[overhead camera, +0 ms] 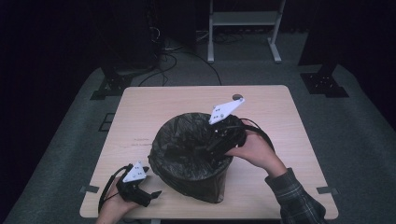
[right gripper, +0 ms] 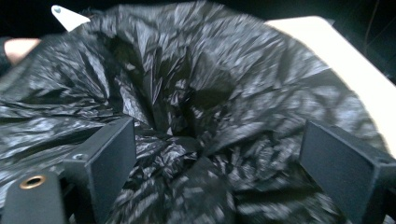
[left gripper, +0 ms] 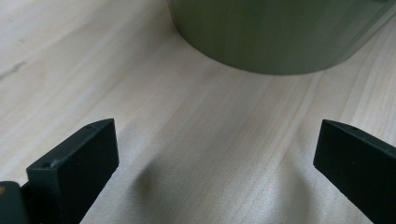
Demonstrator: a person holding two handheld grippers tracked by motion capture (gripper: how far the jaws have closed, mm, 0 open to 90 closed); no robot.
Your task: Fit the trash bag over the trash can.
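Observation:
A round bin (overhead camera: 212, 186) lined with a crinkled black bag (overhead camera: 187, 147) stands in the middle of the wooden table (overhead camera: 275, 105). My right gripper (overhead camera: 210, 147) reaches over the bin's right rim into the bag's mouth; its jaws stand wide apart above the crumpled bag (right gripper: 196, 93), pressing on nothing. My left gripper (overhead camera: 156, 192) sits low at the table's front left, next to the bin's base. Its jaws are wide open over bare wood (left gripper: 196, 140), with the bin's olive wall (left gripper: 280, 32) just ahead.
The table's front edge (overhead camera: 201, 217) lies right under my left hand. A small dark hole (overhead camera: 237, 97) marks the far side of the tabletop. Beyond the table are a white frame (overhead camera: 243, 18), black stands and loose cables on grey carpet.

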